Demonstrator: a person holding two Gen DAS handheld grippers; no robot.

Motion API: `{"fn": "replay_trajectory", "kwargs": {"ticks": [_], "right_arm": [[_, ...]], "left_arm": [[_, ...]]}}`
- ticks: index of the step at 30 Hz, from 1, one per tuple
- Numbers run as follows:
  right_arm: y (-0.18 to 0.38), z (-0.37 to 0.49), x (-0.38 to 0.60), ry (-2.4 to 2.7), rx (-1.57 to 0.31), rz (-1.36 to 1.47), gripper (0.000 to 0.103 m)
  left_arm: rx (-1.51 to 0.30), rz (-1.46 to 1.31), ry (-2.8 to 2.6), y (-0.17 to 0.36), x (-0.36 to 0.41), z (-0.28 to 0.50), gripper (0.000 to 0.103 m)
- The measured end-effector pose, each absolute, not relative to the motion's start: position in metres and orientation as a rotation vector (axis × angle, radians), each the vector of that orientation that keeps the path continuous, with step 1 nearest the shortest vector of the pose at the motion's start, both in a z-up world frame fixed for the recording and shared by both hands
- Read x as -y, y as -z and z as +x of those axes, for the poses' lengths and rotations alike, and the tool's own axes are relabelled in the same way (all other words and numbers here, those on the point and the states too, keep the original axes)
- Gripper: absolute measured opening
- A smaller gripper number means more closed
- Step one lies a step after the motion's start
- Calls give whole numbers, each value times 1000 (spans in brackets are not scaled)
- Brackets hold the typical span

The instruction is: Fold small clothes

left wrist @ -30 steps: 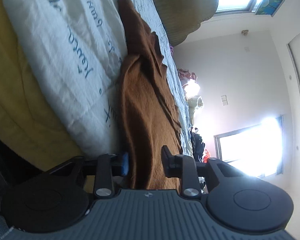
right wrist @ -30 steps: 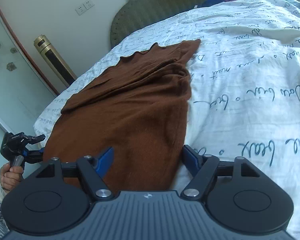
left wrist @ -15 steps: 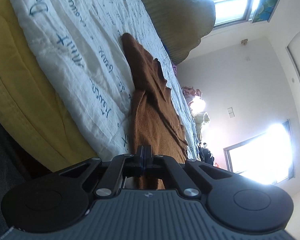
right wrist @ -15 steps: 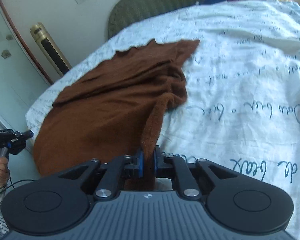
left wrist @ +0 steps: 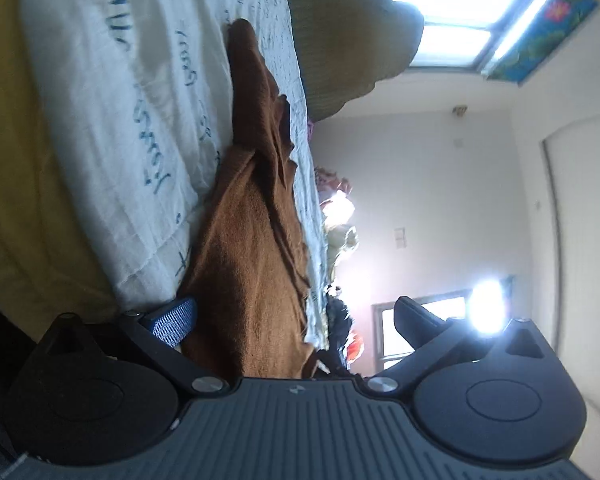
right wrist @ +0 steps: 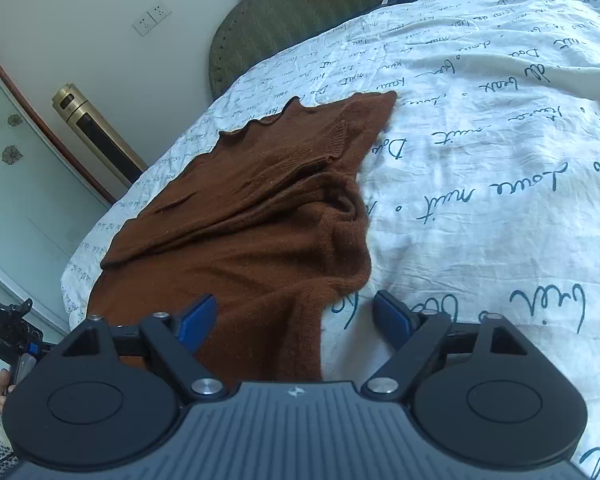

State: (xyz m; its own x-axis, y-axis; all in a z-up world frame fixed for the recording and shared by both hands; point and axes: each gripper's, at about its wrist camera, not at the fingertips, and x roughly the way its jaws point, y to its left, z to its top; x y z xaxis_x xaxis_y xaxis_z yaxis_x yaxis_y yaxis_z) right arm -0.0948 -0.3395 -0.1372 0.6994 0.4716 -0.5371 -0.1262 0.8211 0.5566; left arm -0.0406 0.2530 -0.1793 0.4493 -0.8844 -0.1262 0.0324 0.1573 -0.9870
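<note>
Both hand-held grippers, left [left wrist: 296, 312] and right [right wrist: 294, 316], are opening, gripping nothing. Brown garment [right wrist: 256, 216] lies part-folded on the bed [right wrist: 500, 160]. Judged release; next fold requires regrasping an edge.

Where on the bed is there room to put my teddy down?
The widest bare patch is the white bedspread with blue writing, right of the brown sweater and running up to the green headboard. A thinner bare strip lies between the sweater's wavy edge and the bed's left side. The near left is crowded: the sweater spreads there.
</note>
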Motion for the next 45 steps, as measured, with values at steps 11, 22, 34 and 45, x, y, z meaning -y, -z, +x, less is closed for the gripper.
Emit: {"fn": "replay_trajectory", "kwargs": {"ticks": [11, 22, 34, 45], "right_arm": [[133, -108, 315, -248, -750, 419, 103], [137, -124, 309, -293, -727, 404, 25], [111, -103, 321, -327, -629, 422, 5], [129, -33, 341, -217, -690, 430, 5]], "left_arm": [[-942, -961, 768, 150, -241, -48, 103], [-963, -941, 748, 166, -227, -62, 2], [-825, -855, 739, 116, -242, -32, 0], [-855, -808, 651, 125, -233, 45, 0]]}}
